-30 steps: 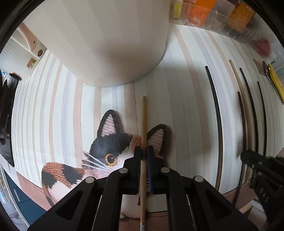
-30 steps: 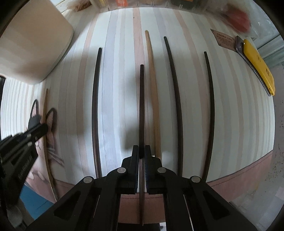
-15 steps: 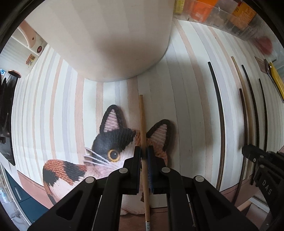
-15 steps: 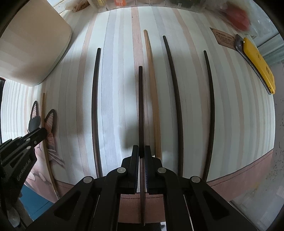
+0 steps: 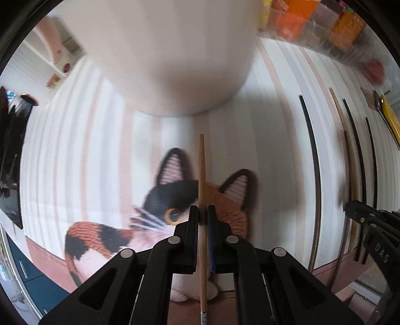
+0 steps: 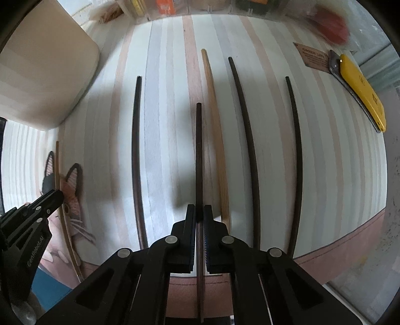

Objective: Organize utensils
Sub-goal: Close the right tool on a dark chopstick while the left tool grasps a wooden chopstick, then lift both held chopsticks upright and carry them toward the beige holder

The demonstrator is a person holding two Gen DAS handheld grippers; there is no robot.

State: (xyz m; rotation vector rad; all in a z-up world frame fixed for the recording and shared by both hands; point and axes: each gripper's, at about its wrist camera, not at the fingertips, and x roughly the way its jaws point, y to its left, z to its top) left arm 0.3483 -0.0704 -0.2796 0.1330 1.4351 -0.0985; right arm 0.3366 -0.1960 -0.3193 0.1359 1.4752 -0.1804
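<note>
My left gripper (image 5: 203, 215) is shut on a light wooden chopstick (image 5: 201, 172) and holds it above a cat-shaped mat (image 5: 175, 197), pointing toward a large cream container (image 5: 170, 57). My right gripper (image 6: 199, 214) is shut on a dark chopstick (image 6: 199, 150) above the striped mat (image 6: 165, 140). On that mat lie three dark chopsticks (image 6: 136, 150) (image 6: 246, 140) (image 6: 296, 155) and one light wooden chopstick (image 6: 216, 140), roughly parallel. The right gripper shows at the right edge of the left wrist view (image 5: 350, 206), the left gripper at the left edge of the right wrist view (image 6: 56, 195).
A yellow-handled tool (image 6: 362, 97) and a brown card (image 6: 313, 57) lie at the far right of the mat. Clear boxes with orange contents (image 5: 312, 22) stand along the back. The cream container shows in the right wrist view (image 6: 42, 65) at far left. The table's front edge is near.
Both grippers have risen a little with their chopsticks. The left one has moved closer to the cream container, which looms larger.
</note>
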